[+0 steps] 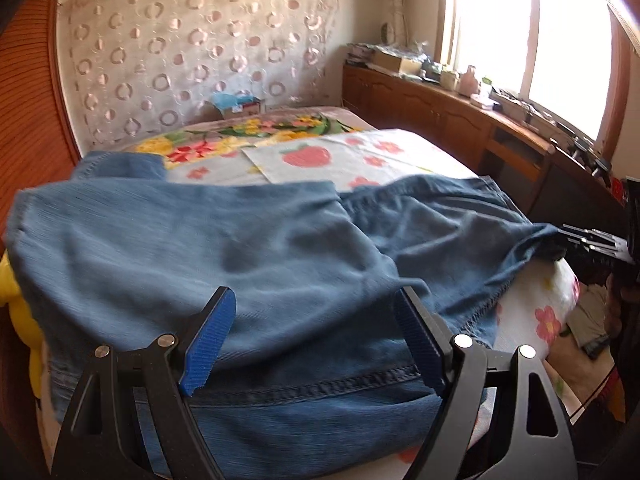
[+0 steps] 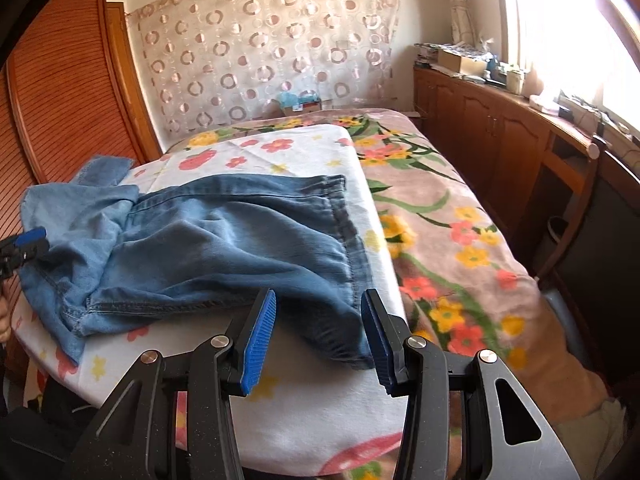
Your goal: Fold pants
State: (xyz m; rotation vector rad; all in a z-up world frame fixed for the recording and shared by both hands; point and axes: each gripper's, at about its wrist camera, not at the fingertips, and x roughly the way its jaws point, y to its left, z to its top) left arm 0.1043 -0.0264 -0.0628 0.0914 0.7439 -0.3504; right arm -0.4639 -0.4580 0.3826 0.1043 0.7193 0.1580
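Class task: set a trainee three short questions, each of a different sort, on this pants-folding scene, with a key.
1. True or false: the left gripper has its jaws closed on the pants.
2. What do the pants lie on? A) white flowered cloth B) bare floor C) wooden cabinet
3. Fill in: the pads on the right gripper are ____ in colour.

Key: 1 false; 2 A; 3 blue.

**No readable text in either view**

No word, number, brand or sign can be made out. The small box (image 2: 301,105) at the far edge of the bed, against the curtained wall, carries a pale label too small to read. The packages on the wooden cabinet (image 1: 404,60) under the window are likewise too small and blurred.
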